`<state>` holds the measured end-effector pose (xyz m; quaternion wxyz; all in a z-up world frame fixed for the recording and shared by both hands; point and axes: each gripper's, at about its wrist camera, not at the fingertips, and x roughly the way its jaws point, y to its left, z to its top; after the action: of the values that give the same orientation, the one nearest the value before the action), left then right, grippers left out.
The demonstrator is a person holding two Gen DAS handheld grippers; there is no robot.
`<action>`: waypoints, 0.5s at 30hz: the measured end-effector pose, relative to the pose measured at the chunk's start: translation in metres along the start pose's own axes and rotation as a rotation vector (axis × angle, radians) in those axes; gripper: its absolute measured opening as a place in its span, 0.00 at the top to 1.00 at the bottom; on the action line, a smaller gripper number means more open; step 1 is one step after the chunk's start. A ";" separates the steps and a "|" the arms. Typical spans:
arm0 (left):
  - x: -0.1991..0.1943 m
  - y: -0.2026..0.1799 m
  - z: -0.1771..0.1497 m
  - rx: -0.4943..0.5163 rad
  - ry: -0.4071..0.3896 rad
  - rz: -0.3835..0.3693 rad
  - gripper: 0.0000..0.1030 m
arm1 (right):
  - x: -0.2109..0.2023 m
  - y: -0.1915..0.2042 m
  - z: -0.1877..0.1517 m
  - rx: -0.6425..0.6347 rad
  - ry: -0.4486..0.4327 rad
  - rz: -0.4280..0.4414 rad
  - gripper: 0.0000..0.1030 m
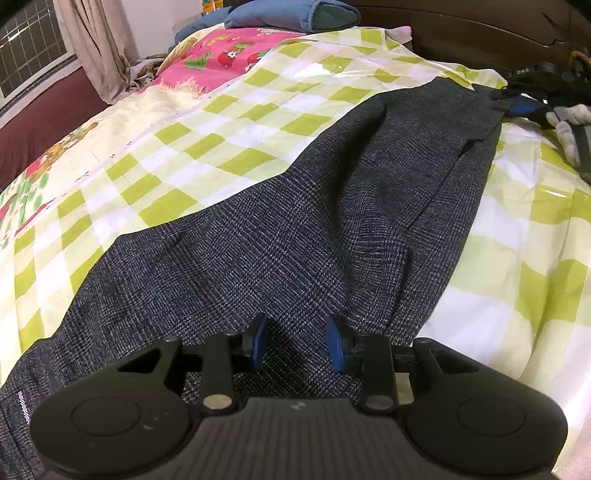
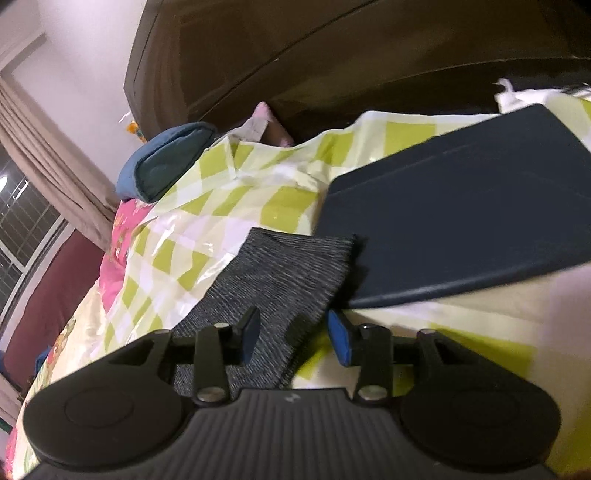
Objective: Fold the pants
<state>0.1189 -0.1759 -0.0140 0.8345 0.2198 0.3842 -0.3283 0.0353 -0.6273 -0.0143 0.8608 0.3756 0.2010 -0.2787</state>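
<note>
A: What's the biggest thing in view?

B: The bed (image 1: 258,96), covered by a green-and-white checked sheet (image 1: 229,122) with a pink cartoon blanket (image 1: 221,55) past it and a blue pillow (image 1: 295,14) at the far end by the dark wooden headboard (image 2: 332,55).

A: And the pants?

B: The pants (image 1: 295,221), dark grey with a fine check, lie spread along the bed on the sheet, rumpled, running from the near edge of the left wrist view up toward the far right. In the right wrist view one narrow end lies next to a dark blue flat case (image 2: 461,214), touching or slightly overlapping its corner.

A: The left tongs?

B: The left tongs (image 1: 296,341) are partly open, blue pads over the cloth, gripping nothing that I can see.

A: The right ones?

B: The right tongs (image 2: 294,338) are open too, straddling the edge of the narrow end, one pad over the cloth, one over the sheet, not closed on it.
</note>
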 end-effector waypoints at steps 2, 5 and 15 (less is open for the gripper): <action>0.000 0.000 0.000 -0.001 0.000 -0.003 0.54 | 0.003 0.003 0.003 -0.010 -0.006 -0.035 0.91; 0.001 0.002 0.000 -0.002 -0.002 -0.007 0.53 | 0.006 0.001 0.006 -0.005 0.002 -0.043 0.94; 0.001 0.002 -0.001 -0.004 -0.007 -0.006 0.49 | 0.002 0.008 0.009 -0.065 -0.006 -0.090 0.97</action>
<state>0.1207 -0.1739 -0.0157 0.8352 0.2161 0.3825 -0.3308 0.0427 -0.6304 -0.0053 0.8596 0.3372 0.2238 -0.3118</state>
